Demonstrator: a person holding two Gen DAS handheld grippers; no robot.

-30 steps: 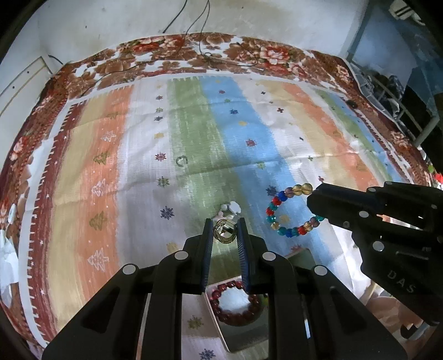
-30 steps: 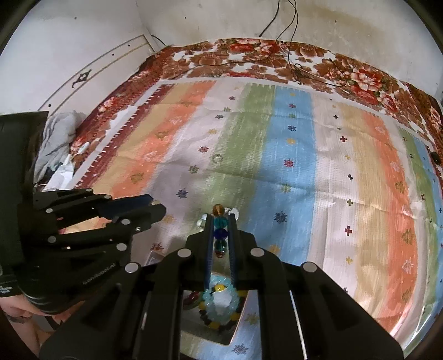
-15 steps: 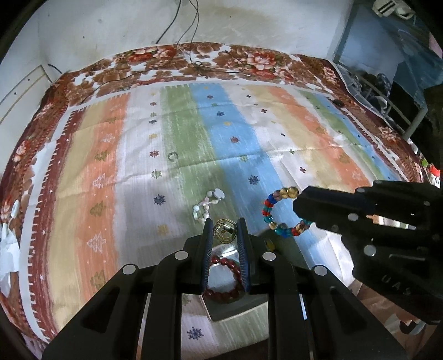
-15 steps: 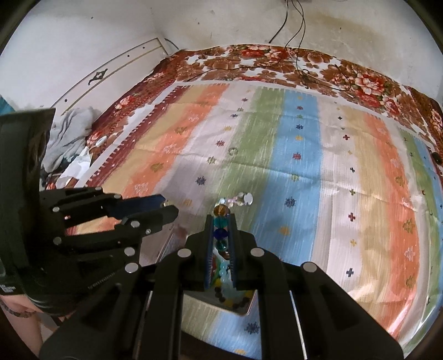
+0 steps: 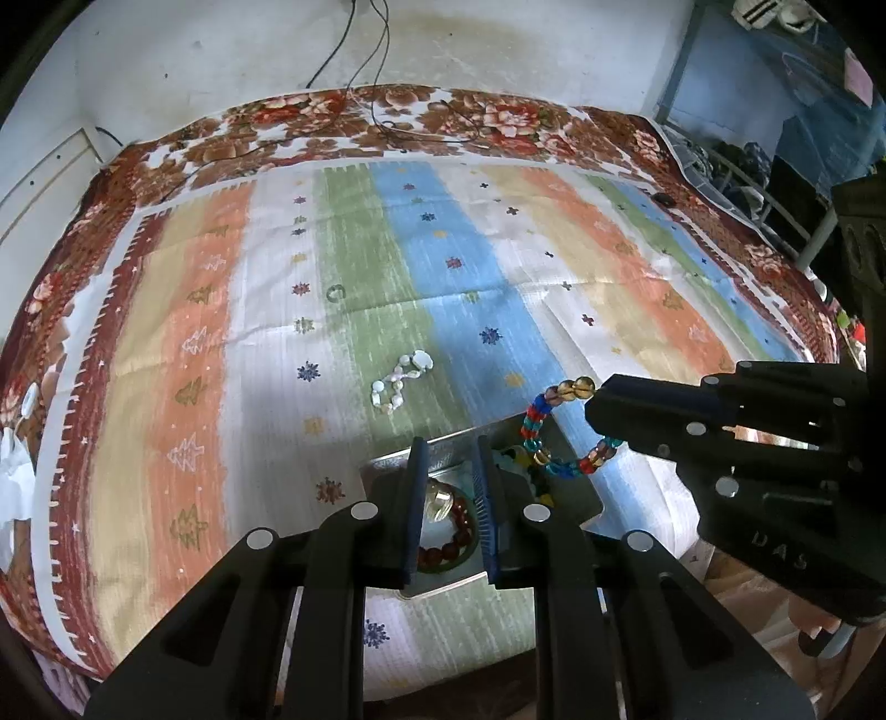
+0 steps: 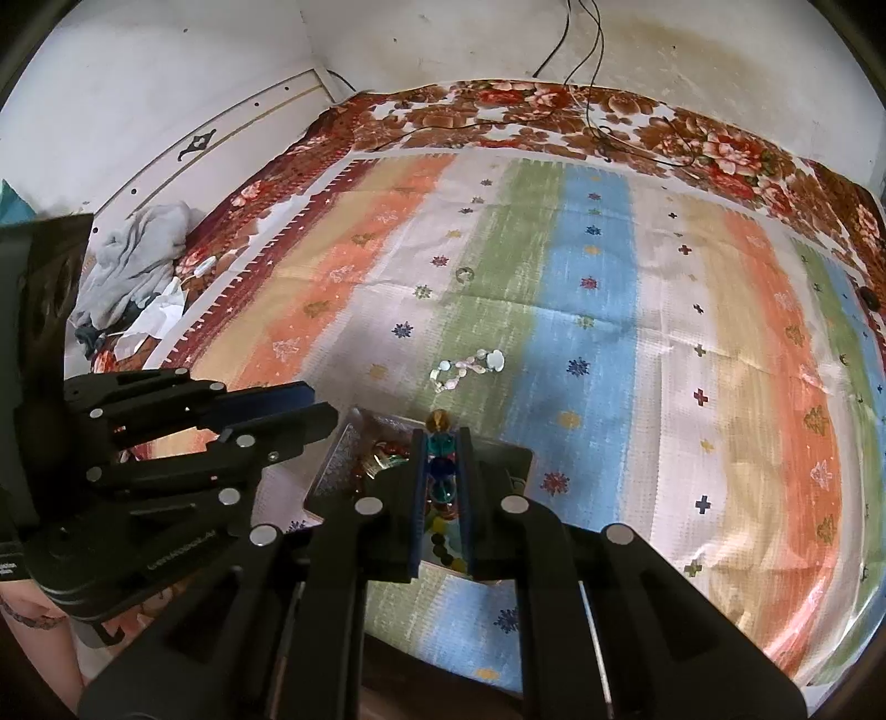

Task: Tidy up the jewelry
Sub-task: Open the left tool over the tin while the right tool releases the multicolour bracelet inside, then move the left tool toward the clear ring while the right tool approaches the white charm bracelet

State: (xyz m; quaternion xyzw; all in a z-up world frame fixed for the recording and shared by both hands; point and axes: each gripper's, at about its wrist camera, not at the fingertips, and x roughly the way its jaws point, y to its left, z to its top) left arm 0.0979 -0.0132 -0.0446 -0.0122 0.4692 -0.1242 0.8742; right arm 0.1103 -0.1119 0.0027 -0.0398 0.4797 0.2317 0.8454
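Across a bed dressed in a striped cloth (image 5: 498, 310), under a stained white wall (image 5: 498, 50), pinched a multicoloured bead bracelet (image 5: 540, 412) in the right hand-held gripper (image 6: 441, 435), jaws pressed together on it. Let the loop hang from the tips over the far right edge of a metal tray (image 5: 576, 490), partly above it, partly above the cloth beyond. Looked set, judging by the task, for a short move towards the near side and a release into the tray.

Held the left hand-held gripper (image 5: 448, 498) just beside, over the tray's left half, jaws a narrow gap apart. Showed a gold-coloured piece (image 5: 436, 497) within that gap, but could not tell whether pinched or lying in the tray below. Showed a red bead bracelet (image 5: 462, 534) and other beads lying in the tray.

Left a pale shell bracelet (image 5: 401, 379) on the green stripe just beyond the tray, long axis slanting from near left to far right, roughly ahead of both hand-held grippers, with nothing between. Seemed likelier work for the left, the right being full. Left a small ring (image 5: 335, 292) farther up the same stripe, well apart.

Risked crowding, with both hand-held grippers close over one tray. Heaped grey clothing (image 6: 138, 249) beside the bed, clear of the work.
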